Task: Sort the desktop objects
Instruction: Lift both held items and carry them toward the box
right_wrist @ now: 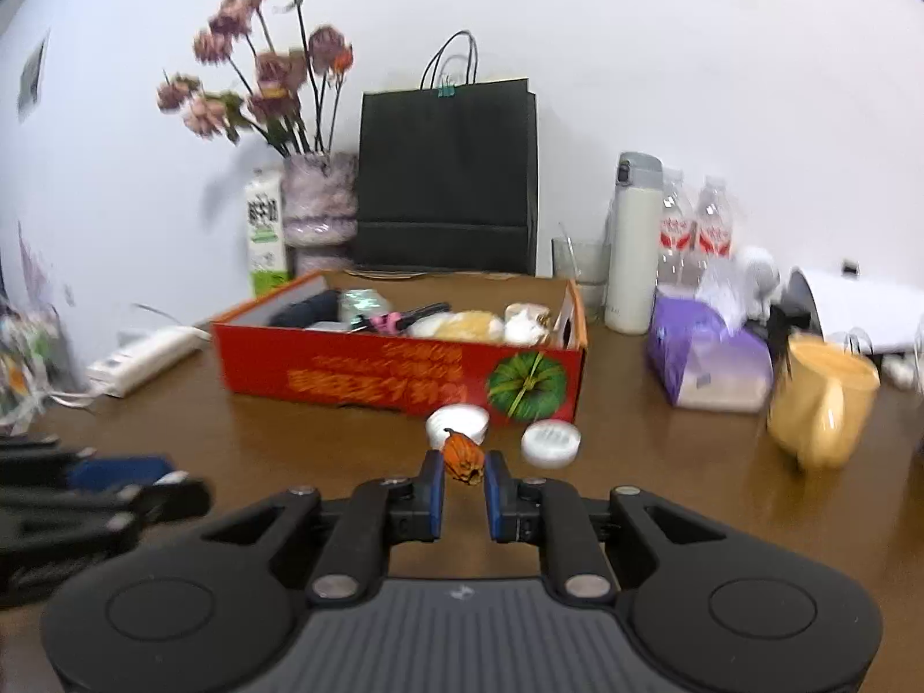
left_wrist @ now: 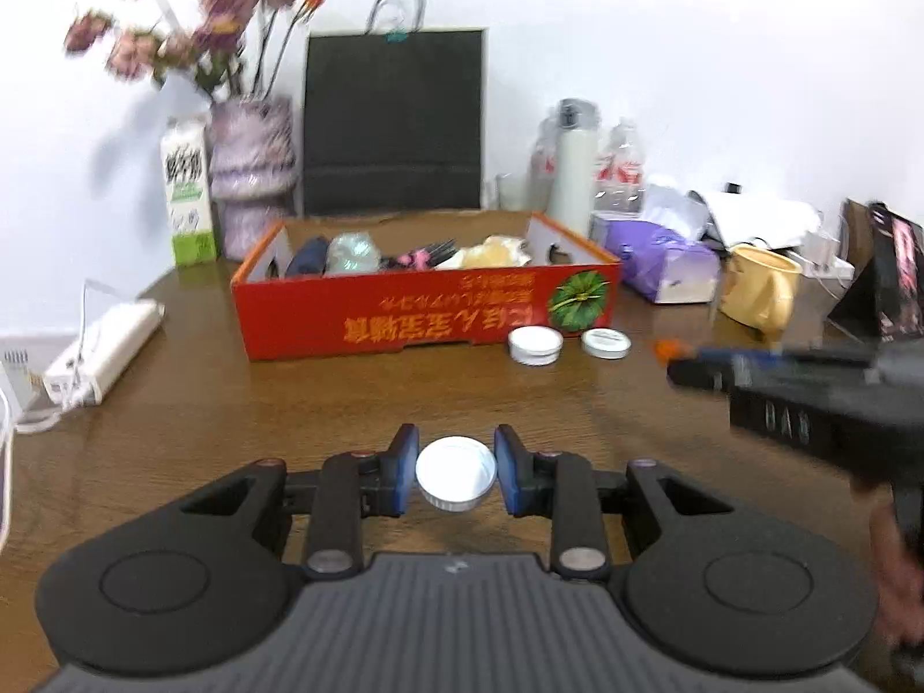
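My left gripper (left_wrist: pixel 456 470) is shut on a white round lid (left_wrist: pixel 456 473) and holds it over the brown table. My right gripper (right_wrist: pixel 464 470) is shut on a small orange pumpkin-like ornament (right_wrist: pixel 462 456); it also shows at the right of the left wrist view (left_wrist: pixel 667 350). A red cardboard box (left_wrist: pixel 427 312) holding several items stands at mid table, also in the right wrist view (right_wrist: pixel 398 372). Two white round tins (left_wrist: pixel 535 345) (left_wrist: pixel 605 343) lie in front of its right corner, also seen from the right wrist (right_wrist: pixel 458 423) (right_wrist: pixel 550 442).
A yellow mug (right_wrist: pixel 820 404), purple tissue pack (right_wrist: pixel 704 358), white thermos (right_wrist: pixel 635 242) and water bottles (right_wrist: pixel 696 225) stand at the right. A black paper bag (right_wrist: pixel 444 173), flower vase (right_wrist: pixel 317 208) and milk carton (right_wrist: pixel 265 231) stand behind the box. A white power strip (left_wrist: pixel 104 352) lies left.
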A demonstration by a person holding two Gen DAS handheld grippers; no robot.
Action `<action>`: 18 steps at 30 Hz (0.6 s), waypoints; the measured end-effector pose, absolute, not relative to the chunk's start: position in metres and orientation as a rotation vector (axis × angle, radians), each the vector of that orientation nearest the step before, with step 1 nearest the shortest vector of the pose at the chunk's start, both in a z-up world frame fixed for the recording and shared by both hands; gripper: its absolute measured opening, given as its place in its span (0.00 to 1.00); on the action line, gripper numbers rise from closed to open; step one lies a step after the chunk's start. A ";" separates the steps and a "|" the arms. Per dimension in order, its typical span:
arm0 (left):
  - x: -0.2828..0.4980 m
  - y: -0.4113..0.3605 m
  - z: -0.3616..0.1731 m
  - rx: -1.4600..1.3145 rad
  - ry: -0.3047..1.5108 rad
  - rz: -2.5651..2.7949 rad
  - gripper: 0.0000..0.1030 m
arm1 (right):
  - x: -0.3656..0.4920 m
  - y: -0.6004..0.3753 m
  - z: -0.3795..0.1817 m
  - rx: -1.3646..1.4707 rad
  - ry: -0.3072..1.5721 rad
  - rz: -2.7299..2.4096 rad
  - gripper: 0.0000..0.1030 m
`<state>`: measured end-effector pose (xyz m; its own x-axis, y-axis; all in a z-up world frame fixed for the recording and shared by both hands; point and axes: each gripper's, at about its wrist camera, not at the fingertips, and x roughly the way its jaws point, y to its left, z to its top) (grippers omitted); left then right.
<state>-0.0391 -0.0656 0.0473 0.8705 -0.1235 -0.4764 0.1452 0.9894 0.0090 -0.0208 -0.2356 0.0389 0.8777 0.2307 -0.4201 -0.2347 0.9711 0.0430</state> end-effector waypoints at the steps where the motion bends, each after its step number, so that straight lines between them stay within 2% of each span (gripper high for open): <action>1: -0.043 -0.069 0.050 0.057 0.495 -0.151 0.28 | -0.032 -0.237 0.037 0.015 0.445 0.241 0.13; 10: -0.084 -0.081 0.062 0.033 0.464 -0.169 0.28 | -0.102 -0.242 0.024 0.058 0.467 0.278 0.13; 18: -0.097 -0.076 0.058 0.028 0.484 -0.170 0.28 | -0.121 -0.244 0.032 0.046 0.417 0.274 0.13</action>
<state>-0.0975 -0.0759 0.0580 0.8713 -0.1559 -0.4652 0.1693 0.9855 -0.0131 -0.1208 -0.2445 0.0316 0.8784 0.2717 -0.3932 -0.2528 0.9623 0.1003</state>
